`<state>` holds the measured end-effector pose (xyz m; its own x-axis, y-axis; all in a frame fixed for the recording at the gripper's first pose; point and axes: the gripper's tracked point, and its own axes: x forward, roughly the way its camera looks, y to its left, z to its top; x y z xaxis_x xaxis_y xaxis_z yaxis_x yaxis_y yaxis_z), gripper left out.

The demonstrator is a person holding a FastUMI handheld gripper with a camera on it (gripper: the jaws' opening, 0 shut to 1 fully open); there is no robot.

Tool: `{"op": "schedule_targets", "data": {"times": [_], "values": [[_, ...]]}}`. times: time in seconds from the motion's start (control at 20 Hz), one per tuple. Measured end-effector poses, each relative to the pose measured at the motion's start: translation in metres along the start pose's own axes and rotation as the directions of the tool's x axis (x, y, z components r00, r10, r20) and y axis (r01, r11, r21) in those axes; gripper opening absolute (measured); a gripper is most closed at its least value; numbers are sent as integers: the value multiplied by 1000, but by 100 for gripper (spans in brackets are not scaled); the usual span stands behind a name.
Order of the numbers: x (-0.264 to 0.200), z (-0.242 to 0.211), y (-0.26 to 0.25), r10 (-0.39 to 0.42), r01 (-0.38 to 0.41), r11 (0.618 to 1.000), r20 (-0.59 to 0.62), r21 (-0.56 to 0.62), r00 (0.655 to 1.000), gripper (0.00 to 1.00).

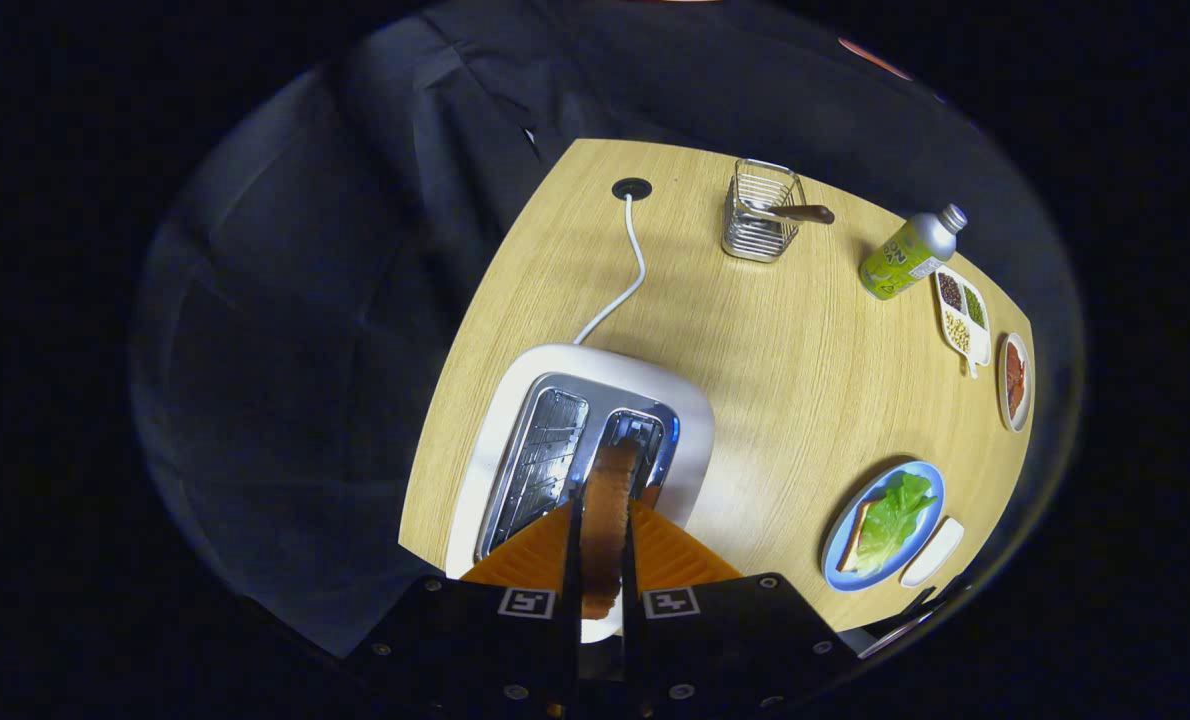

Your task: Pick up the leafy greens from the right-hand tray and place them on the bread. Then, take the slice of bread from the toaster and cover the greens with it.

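My gripper (602, 520) is shut on a slice of bread (610, 500), which stands on edge between the two orange fingers (530, 550) above the right slot of the white toaster (515, 400). The left slot holds nothing. Off to the right, a blue plate (930, 480) carries another slice of bread (852, 535) with leafy greens (893, 520) lying on top of it. A small white tray (933, 552) sits just beside the plate.
The toaster's white cord (627, 270) runs back to a hole in the wooden table (785, 360). Beyond stand a wire basket (760, 212) with a utensil, a green bottle (907, 255), a divided dish of beans (961, 315) and a small dish of red food (1014, 380).
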<state>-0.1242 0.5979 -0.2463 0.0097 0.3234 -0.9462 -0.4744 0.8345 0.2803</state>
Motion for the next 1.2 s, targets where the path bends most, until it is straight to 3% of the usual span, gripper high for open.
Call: {"op": "schedule_targets", "data": {"times": [0.45,0.85,1.2], "values": [[-93,6,-19,199,-213,975,192,56,961,13],[-140,-8,-105,184,-232,965,312,125,932,13],[-135,-39,-178,172,-244,948,315,205,933,13]]}}
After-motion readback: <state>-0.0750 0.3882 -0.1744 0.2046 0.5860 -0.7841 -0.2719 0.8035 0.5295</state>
